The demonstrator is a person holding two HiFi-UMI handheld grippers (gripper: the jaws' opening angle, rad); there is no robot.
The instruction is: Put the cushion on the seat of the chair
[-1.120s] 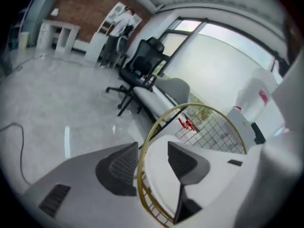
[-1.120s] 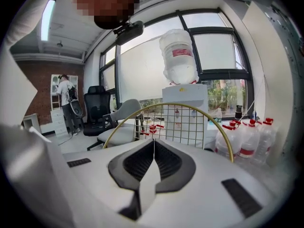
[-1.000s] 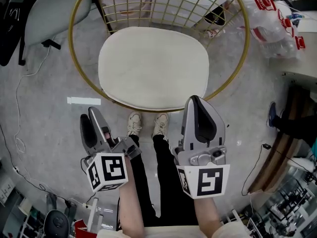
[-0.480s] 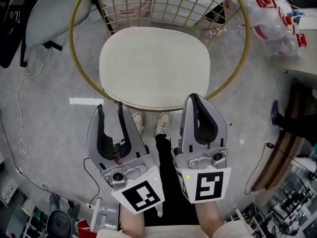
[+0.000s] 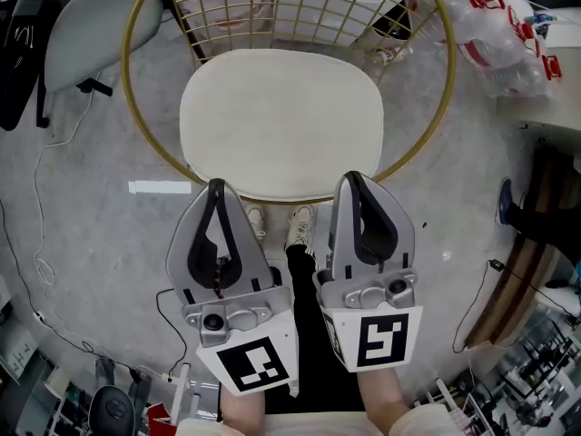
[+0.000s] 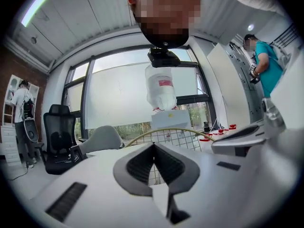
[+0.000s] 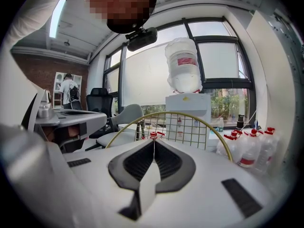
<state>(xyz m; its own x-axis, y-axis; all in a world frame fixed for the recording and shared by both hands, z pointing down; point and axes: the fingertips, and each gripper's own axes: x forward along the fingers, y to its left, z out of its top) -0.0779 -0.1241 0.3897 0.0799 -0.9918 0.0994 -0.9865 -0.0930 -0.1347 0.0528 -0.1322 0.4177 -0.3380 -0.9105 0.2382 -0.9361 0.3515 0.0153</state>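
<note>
Right gripper view: water bottle behind chair, red label illegible

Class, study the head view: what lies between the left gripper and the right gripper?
In the head view, the person's shoes and dark trouser legs show between the left gripper and right gripper, above the grey floor.

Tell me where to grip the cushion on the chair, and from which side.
Best take the cushion by its near front edge, coming from the open front. It lies flat, so only its rim can be pinched; the chair's gold hoop and wire back fence off the other sides.
</note>
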